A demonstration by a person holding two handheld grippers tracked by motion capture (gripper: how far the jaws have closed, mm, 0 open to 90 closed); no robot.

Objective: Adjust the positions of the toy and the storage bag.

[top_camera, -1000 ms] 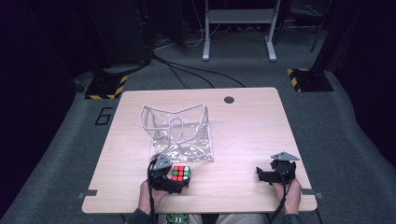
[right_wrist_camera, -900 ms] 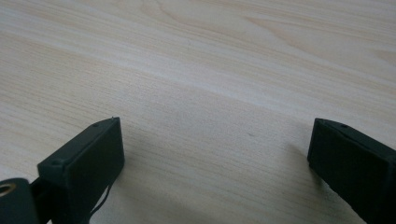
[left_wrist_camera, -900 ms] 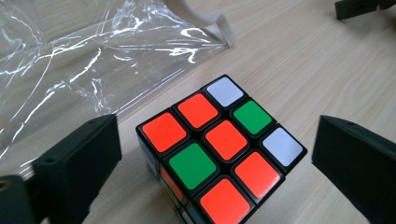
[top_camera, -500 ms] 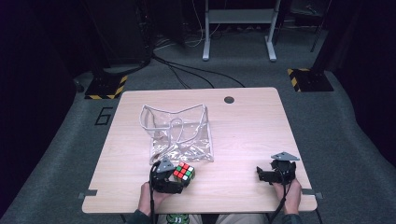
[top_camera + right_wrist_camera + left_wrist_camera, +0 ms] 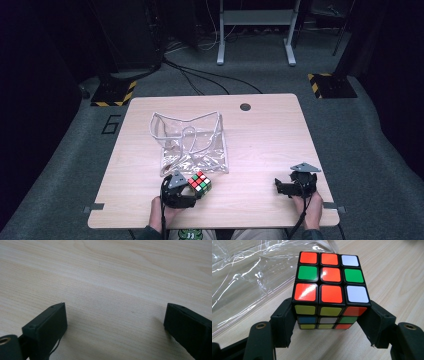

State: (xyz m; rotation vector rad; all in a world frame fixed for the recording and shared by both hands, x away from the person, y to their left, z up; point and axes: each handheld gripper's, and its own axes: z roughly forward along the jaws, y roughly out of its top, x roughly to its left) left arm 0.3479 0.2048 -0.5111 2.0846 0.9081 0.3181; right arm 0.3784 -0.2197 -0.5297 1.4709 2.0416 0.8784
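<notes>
Left gripper [image 5: 329,322]: closing on the puzzle cube [image 5: 330,290]; its jaws have just been coming together and are now pressing the cube's two lower sides, one pad on each flank.
Left gripper from above: sitting at the counter's near edge in the person's left hand [image 5: 162,212], its grey plate covering much of its body, so the jaws are hard to make out in the high view [image 5: 192,192].
Puzzle cube: standing on the counter [image 5: 265,145] near the front edge, just in front of the clear plastic bag [image 5: 192,145]; its top face is showing red, green and white squares, its near face yellow, blue, white, green and red.
Cube's hidden parts: its far sides and underside are facing away, and its lower flanks are being covered by the pads.
Clear plastic bag: lying crumpled toward the counter's middle left, with white edging and a looped cord; through the glare its contents are hard to tell. In the left gripper view it is running off the top and left edges.
Right gripper [image 5: 115,322]: resting wide apart over bare wood, nothing between its jaws; both jaws are being cut off by the lower edge.
Right gripper from above [image 5: 287,187]: sitting near the counter's right front corner, well apart from the cube.
Floor: lying dark around the counter, details hard to read.
</notes>
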